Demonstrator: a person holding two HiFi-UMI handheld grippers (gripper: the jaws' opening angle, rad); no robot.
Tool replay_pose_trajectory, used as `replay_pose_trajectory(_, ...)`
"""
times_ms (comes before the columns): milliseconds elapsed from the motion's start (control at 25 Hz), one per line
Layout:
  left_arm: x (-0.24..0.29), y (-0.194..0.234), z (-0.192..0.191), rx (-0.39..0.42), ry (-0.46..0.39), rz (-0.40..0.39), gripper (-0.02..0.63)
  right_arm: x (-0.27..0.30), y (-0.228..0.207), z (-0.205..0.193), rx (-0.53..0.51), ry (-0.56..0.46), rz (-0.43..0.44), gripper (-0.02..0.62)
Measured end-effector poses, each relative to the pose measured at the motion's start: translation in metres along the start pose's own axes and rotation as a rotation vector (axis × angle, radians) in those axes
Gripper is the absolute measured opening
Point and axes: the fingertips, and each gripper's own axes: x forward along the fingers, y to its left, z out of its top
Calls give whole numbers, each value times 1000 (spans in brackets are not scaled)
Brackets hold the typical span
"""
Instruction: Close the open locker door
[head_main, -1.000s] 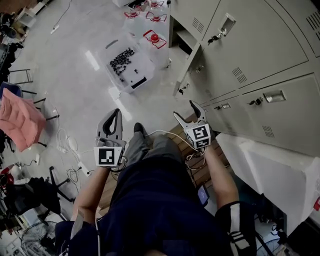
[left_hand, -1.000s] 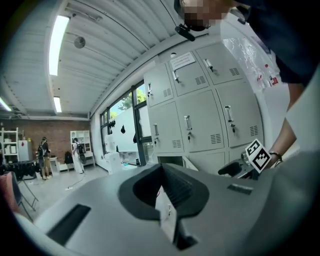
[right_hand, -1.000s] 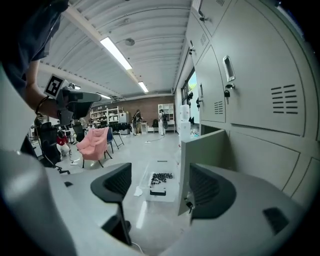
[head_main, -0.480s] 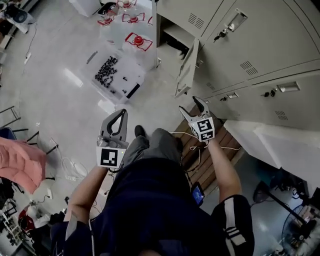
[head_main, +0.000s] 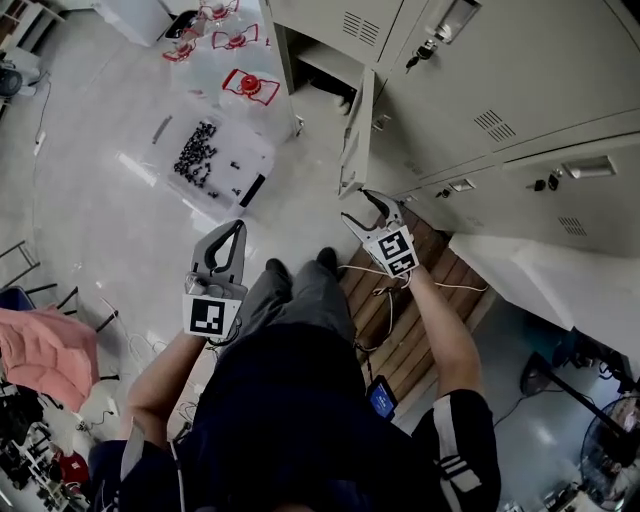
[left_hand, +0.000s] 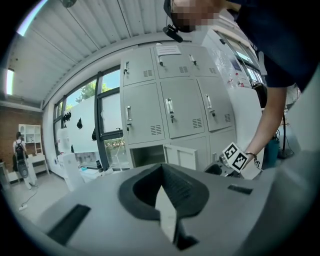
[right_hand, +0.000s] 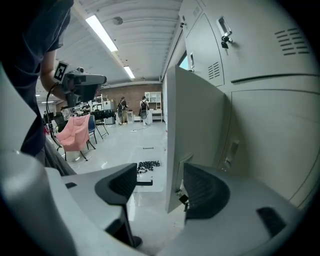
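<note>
Right gripper view puts the open locker door (right_hand: 195, 135) at one o'clock, its free edge just ahead of my right claw (right_hand: 159, 186). That claw's jaws have been closing but stand released, with nothing between them as far as I can tell. The door looks like stiff, light sheet steel, so I'd push near that free edge; my left claw (left_hand: 165, 187) is clenched, empty.

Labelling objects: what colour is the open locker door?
The locker door is light grey; right gripper view.

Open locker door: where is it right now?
Head view, upper centre: the open locker door juts out edge-on from the bottom row of the locker bank, just right of the clear bin on the floor.
</note>
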Motion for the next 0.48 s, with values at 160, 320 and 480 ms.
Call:
replay_pose_trajectory(160, 24, -5, -19, 7, 7, 19, 3, 17, -9, -19, -1, -12, 44, 287)
replay_pose_trajectory(320, 37, -8, -35, 7, 17, 29, 3, 29, -16, -24, -8, -47, 70, 284)
replay_pose_trajectory(480, 45, -18, -50, 17, 25, 4, 3, 39, -21, -32, -24, -58, 99, 277)
